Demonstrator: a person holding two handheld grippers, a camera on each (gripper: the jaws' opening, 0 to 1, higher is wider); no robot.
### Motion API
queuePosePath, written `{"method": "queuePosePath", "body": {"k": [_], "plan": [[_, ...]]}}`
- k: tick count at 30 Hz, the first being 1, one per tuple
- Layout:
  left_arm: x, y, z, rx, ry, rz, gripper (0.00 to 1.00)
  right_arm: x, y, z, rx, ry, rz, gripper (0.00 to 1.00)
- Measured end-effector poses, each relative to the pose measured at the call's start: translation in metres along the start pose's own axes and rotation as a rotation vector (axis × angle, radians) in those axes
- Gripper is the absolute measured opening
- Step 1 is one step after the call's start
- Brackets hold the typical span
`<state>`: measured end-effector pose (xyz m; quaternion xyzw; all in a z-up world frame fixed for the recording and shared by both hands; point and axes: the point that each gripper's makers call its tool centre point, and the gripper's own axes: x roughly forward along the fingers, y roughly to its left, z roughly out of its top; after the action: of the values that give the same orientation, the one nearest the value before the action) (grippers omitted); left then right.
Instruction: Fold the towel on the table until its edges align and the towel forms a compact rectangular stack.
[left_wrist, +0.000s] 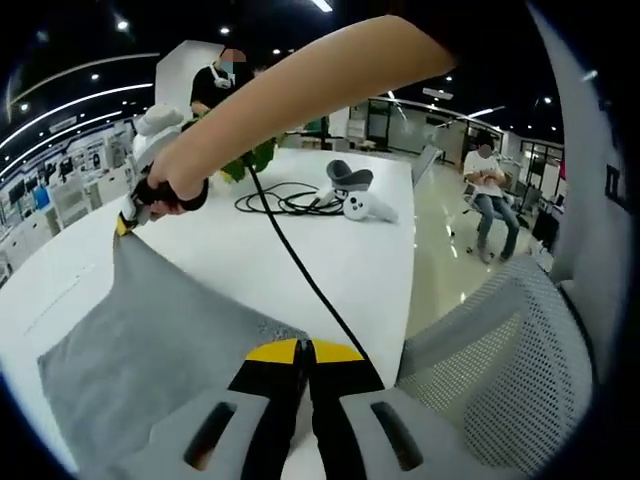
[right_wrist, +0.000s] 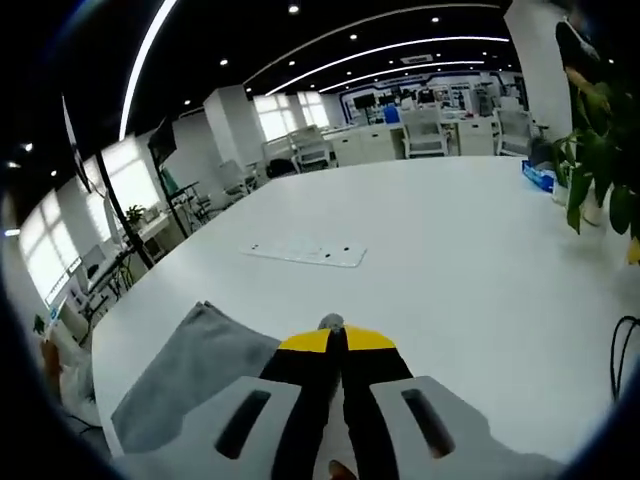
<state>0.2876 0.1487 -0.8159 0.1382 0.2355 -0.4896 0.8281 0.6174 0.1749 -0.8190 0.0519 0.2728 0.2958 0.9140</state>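
Right gripper view: towel (right_wrist: 195, 375) edge under jaws.

We record a plain grey towel (left_wrist: 150, 350), without pattern, ahead of the left gripper (left_wrist: 303, 352), whose jaws are black with yellow tips on a pale grey body. The right gripper (right_wrist: 335, 340) shows the same colours. The table (right_wrist: 440, 250) beyond both is white. A black cable (left_wrist: 290, 255) crosses it. Right of the right gripper stands a green-leaved plant (right_wrist: 590, 170).
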Motion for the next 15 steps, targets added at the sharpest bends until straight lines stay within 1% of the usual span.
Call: {"method": "queuePosePath", "body": {"k": [2,4,6,8,10,12,13,14,15], "plan": [[-0.005,0.001,0.001,0.01,-0.007,0.01,0.03,-0.001,0.013,0.004,0.005,-0.006,0.006,0.0],[-0.011,0.003,0.0,0.012,-0.014,0.019,0.03,-0.001,0.019,0.006,0.001,-0.009,0.011,0.0],[-0.017,0.005,0.0,0.011,-0.021,0.03,0.03,0.006,0.028,0.007,-0.013,-0.014,0.019,0.0],[-0.024,0.008,-0.001,0.008,-0.023,0.044,0.03,0.007,0.035,0.012,-0.018,-0.018,0.026,0.0],[-0.033,0.011,-0.003,0.002,-0.023,0.061,0.03,0.006,0.047,0.017,-0.025,-0.021,0.033,0.0],[-0.042,0.014,-0.004,-0.001,-0.026,0.077,0.03,0.013,0.052,0.016,-0.025,-0.023,0.039,0.0],[-0.046,0.016,-0.005,-0.004,-0.027,0.084,0.03,0.015,0.055,0.018,-0.025,-0.025,0.04,0.0],[-0.049,0.017,-0.006,-0.011,-0.03,0.091,0.03,0.016,0.058,0.019,-0.024,-0.027,0.043,0.0],[-0.052,0.019,-0.006,-0.015,-0.033,0.098,0.03,0.013,0.065,0.02,-0.022,-0.029,0.045,0.0]]}}
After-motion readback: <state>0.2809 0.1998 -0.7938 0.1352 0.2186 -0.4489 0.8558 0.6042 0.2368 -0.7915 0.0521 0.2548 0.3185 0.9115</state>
